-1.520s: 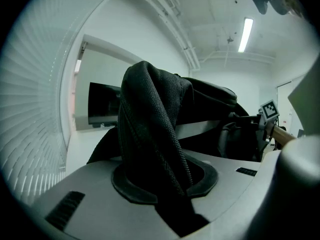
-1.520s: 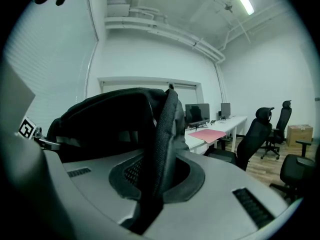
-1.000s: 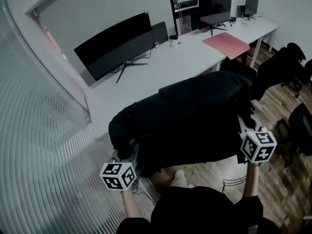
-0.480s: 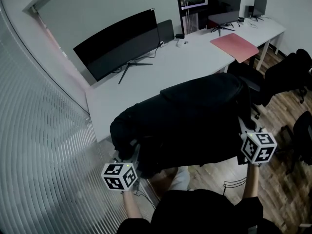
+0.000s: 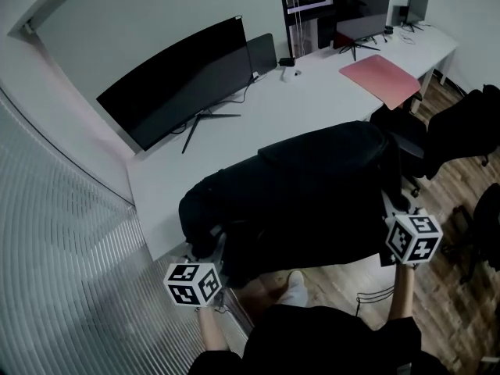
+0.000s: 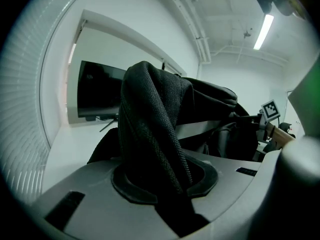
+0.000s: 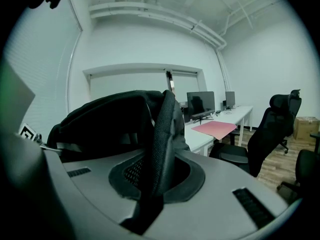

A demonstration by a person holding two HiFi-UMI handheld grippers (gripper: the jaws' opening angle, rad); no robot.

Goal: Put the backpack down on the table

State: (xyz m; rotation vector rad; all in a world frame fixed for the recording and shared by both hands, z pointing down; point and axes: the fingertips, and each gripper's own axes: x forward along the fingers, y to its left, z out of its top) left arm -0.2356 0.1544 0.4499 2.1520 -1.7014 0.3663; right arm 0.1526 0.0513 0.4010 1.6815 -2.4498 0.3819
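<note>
A large black backpack (image 5: 301, 194) hangs lengthwise between my two grippers, over the near edge of the long white table (image 5: 312, 100). My left gripper (image 5: 212, 250) is shut on a thick fold of the backpack's fabric (image 6: 150, 134) at its left end. At the right end my right gripper (image 5: 388, 209) is shut on a thin woven strap (image 7: 162, 139) of the backpack. Part of the bag lies past the table's front edge, above the wooden floor. Whether its underside touches the tabletop is hidden.
A wide curved monitor (image 5: 176, 80) stands at the back left of the table, a pink folder (image 5: 380, 79) lies to the right, and more monitors (image 5: 367, 10) stand farther back. Black office chairs (image 5: 461, 123) crowd the right side. A ribbed glass wall (image 5: 70, 272) runs along the left.
Both grippers have carried the backpack forward toward the table; more of the bag now lies over the tabletop, and the monitor and table have drawn closer.
</note>
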